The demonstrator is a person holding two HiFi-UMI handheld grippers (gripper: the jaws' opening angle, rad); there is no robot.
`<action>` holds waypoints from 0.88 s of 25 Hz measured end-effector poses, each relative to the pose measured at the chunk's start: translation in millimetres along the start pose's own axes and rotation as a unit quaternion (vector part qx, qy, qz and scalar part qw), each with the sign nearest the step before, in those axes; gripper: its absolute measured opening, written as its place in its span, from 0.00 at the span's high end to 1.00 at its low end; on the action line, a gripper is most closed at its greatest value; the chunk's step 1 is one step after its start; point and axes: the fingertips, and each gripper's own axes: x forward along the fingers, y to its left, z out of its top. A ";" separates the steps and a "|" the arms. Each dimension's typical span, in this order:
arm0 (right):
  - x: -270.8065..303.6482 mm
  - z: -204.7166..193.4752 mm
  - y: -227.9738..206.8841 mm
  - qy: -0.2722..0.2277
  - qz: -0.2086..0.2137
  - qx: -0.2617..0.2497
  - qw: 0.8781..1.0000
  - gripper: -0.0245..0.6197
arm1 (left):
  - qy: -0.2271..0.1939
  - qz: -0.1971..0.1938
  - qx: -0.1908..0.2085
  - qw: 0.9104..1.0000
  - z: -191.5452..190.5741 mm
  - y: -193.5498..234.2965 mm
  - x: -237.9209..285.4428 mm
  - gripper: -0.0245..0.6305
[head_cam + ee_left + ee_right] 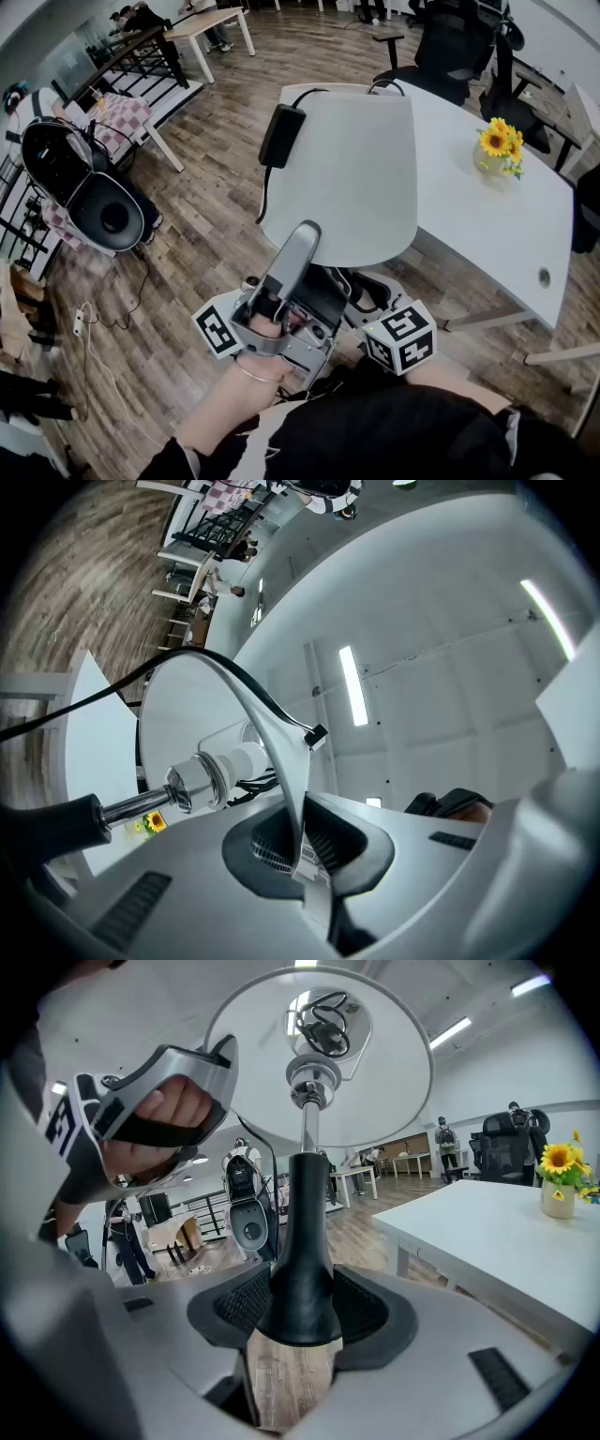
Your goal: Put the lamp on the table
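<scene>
The lamp has a white shade (342, 178) that I hold up in the air in front of the white table (487, 220). My left gripper (300, 855) is shut on the thin rim of the shade (272, 752); beyond it show the bulb socket (211, 775) and the black cord (112, 691). My right gripper (300, 1312) is shut on the black flared lamp stem (302, 1241), below the shade (375, 1063). In the head view the left gripper (302, 234) reaches up to the shade's lower edge. The right one is mostly hidden under the shade; its marker cube (400, 337) shows.
A black power adapter (281, 136) hangs on the cord at the shade's left. A small vase of sunflowers (497, 150) stands on the table's far side. Black office chairs (450, 47) are behind the table. A black and white seat (84, 187) stands on the wooden floor at left.
</scene>
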 end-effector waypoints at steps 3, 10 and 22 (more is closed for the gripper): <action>-1.4 11.6 0.3 -0.007 -0.005 0.000 1.000 0.62 | 0.010 0.007 0.011 1.000 0.2 2.1 0.7 0.95; 11.0 6.9 5.4 -0.016 0.004 0.012 1.000 0.62 | 0.020 0.014 0.010 1.000 8.1 8.7 2.5 0.95; 29.7 37.3 -31.9 -0.022 -0.012 0.015 1.000 0.62 | 0.013 0.012 0.012 1.000 35.5 25.6 29.6 0.95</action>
